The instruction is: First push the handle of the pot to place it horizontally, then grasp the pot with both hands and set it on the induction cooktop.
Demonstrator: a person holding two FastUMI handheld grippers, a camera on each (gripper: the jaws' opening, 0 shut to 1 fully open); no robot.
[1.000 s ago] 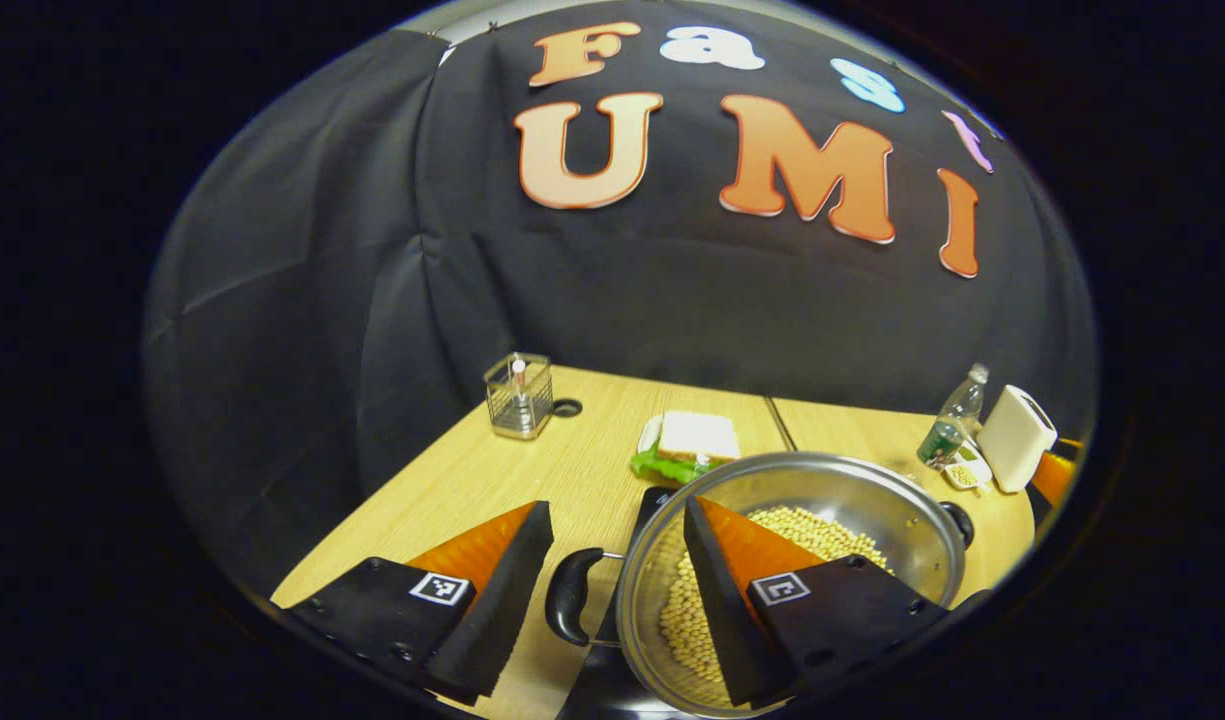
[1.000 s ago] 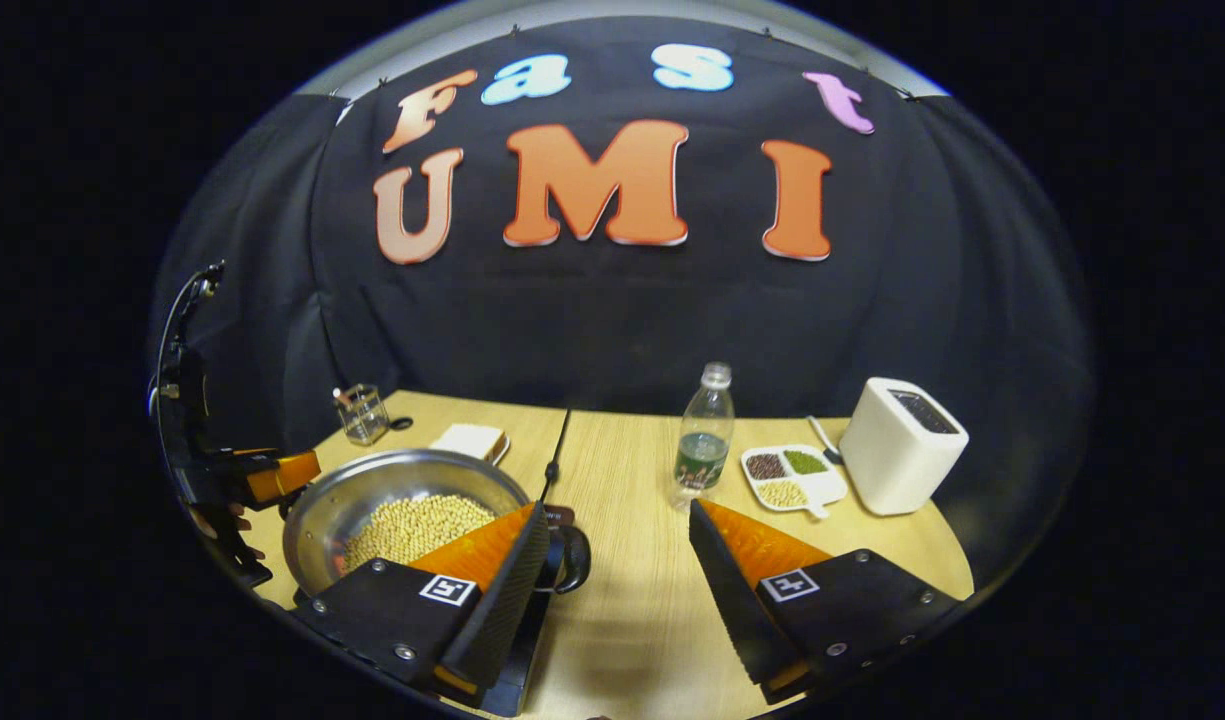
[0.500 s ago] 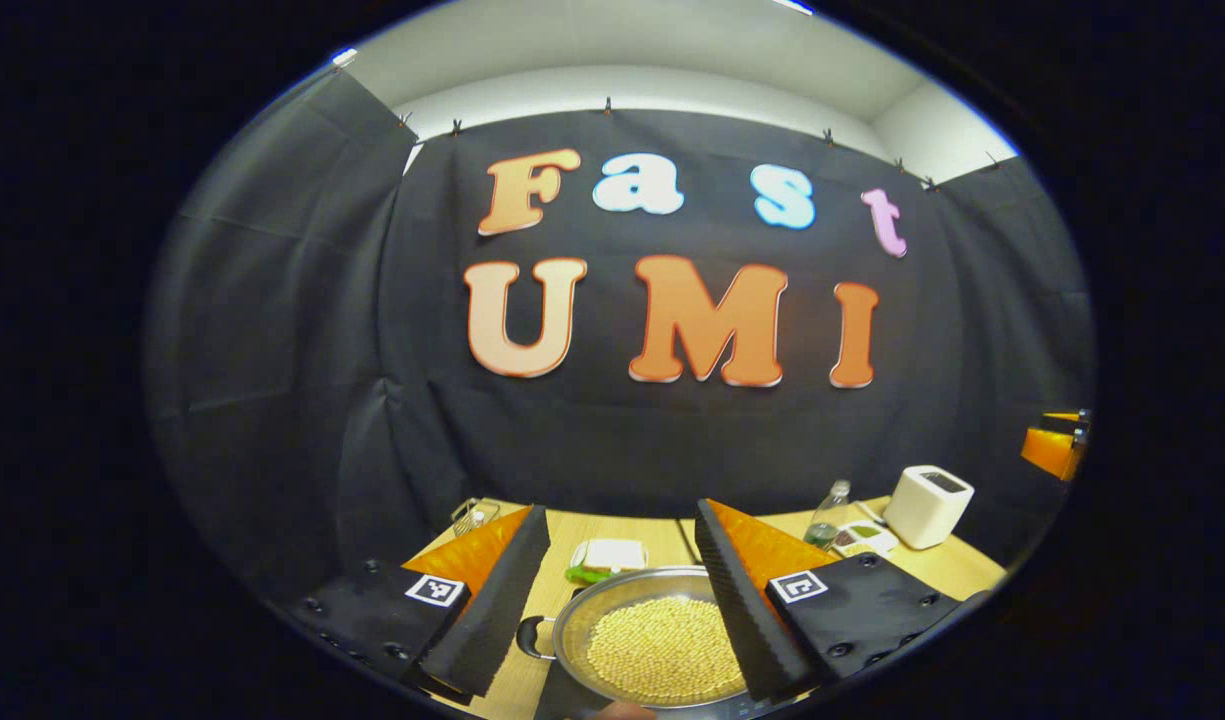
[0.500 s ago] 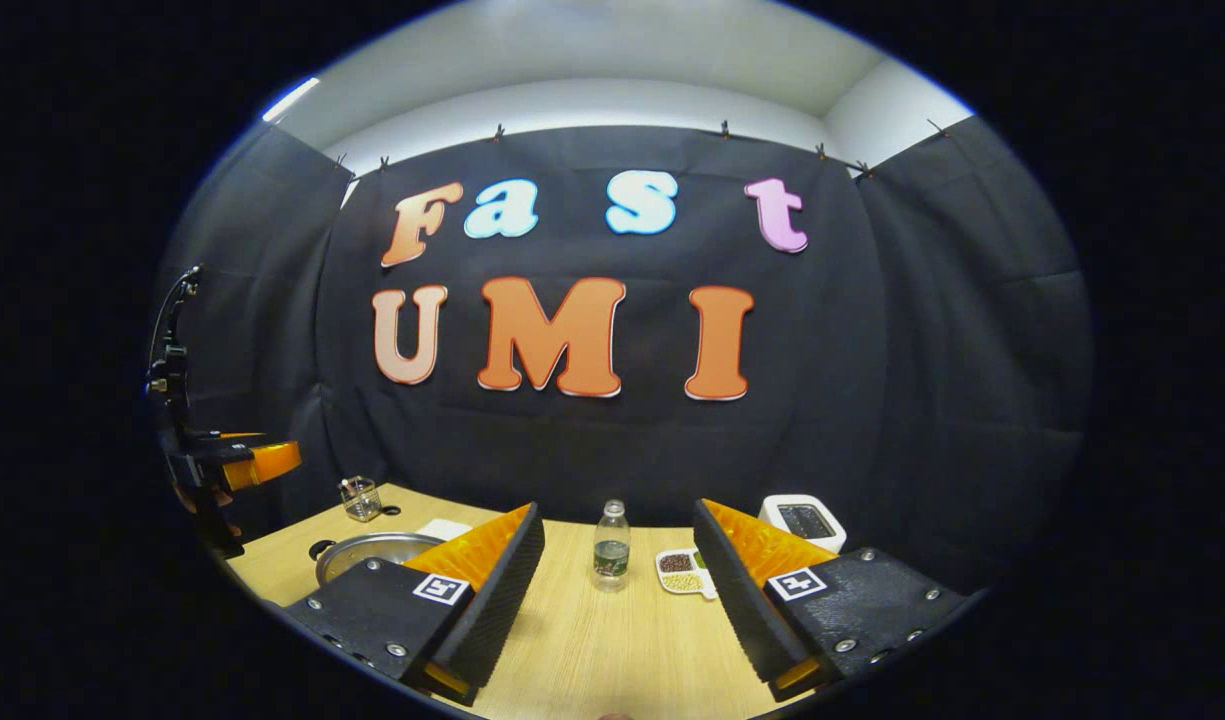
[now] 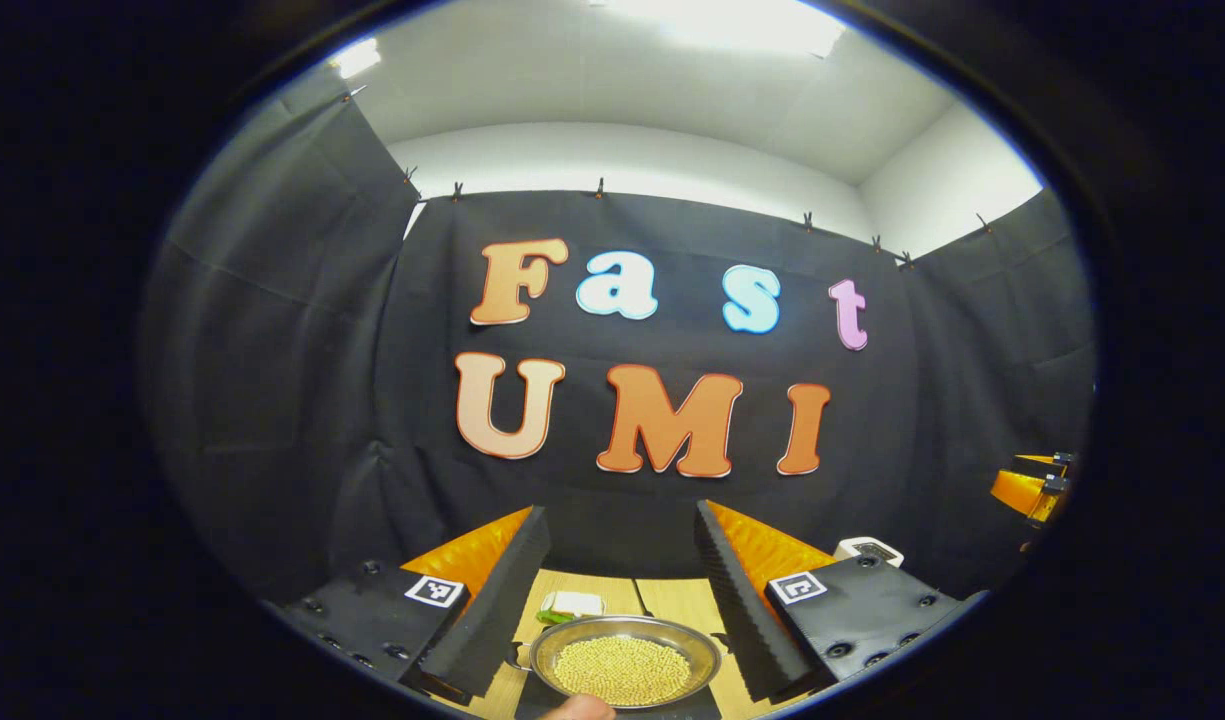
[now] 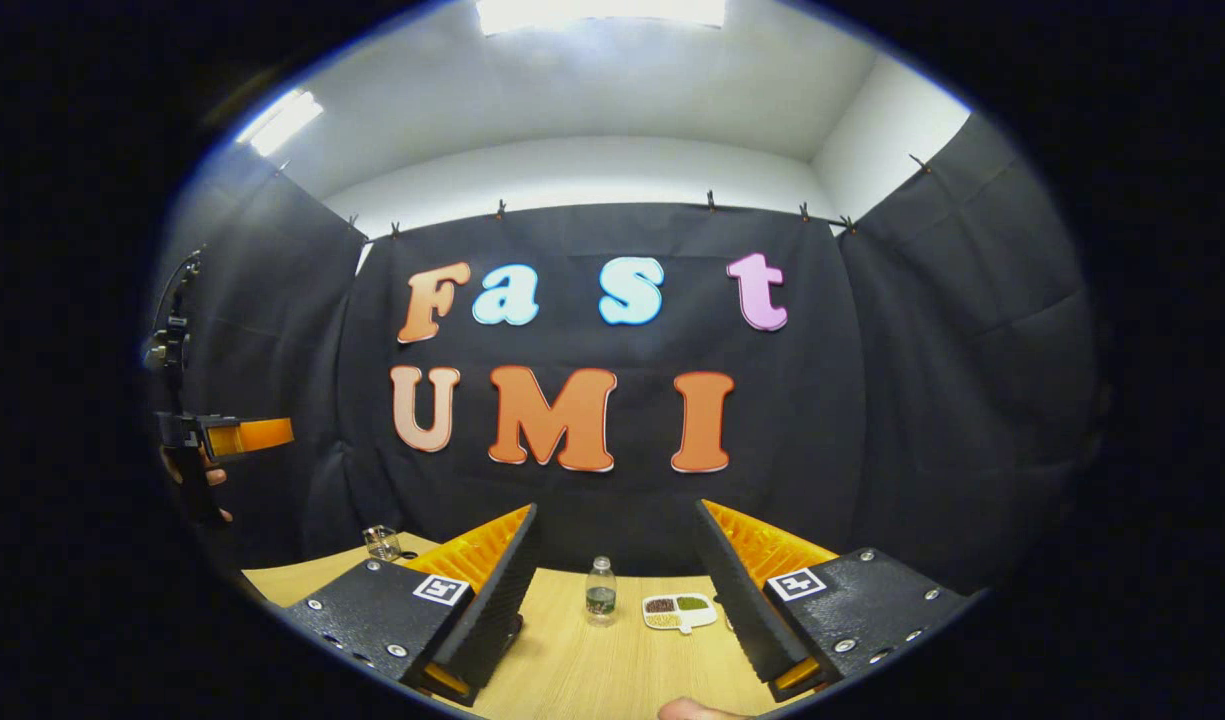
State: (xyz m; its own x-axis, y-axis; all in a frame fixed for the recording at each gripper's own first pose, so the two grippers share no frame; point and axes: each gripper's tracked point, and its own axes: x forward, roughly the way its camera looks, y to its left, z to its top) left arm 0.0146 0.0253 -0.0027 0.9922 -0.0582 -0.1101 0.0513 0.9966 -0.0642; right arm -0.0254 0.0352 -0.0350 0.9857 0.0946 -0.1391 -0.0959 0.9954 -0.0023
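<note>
No words or numbers can be read on the table things. In the left gripper view, the left gripper point(image 5: 622, 510) carries square black-and-white coded markers point(image 5: 434, 590) at seven and five o'clock. In the right gripper view, the right gripper point(image 6: 617, 507) carries a like pair point(image 6: 795, 582). The bottle point(image 6: 600, 592) at six o'clock has a dark label, possibly printed, too small to read.

Black cloth walls point(image 6: 872, 400), white ceiling point(image 6: 592, 90), wooden table point(image 6: 592, 670).
</note>
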